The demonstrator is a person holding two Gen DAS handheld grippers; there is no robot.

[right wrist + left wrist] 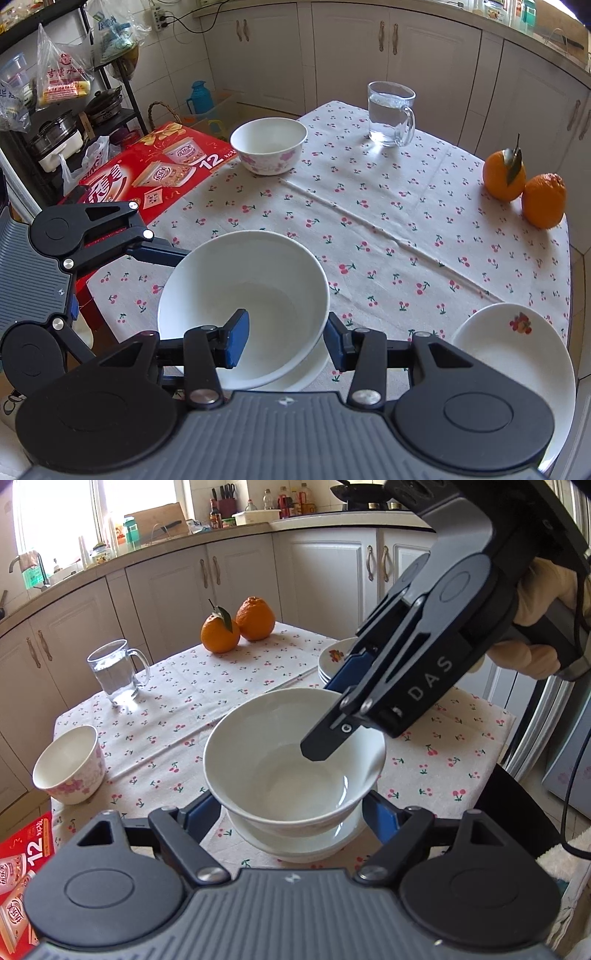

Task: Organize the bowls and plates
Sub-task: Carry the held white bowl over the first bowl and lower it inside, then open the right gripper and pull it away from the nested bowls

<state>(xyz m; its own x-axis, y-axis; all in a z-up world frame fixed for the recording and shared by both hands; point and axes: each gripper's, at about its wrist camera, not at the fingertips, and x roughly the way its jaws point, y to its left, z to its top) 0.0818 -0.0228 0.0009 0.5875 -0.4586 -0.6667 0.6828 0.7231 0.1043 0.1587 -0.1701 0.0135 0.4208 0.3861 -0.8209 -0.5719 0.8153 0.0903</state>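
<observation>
Strong daylight enters through the blown-out white kitchen window (62, 517), overexposed to featureless glare, and beside the clear glass water mug (116, 672) a bright patch of refracted light lies on the cherry-print tablecloth (192, 686). Soft shadows fall from the two oranges (524, 188). Both views are sharp centrally, while fisheye distortion bows the cream cabinet doors (155, 590) and darkens the corners.
</observation>
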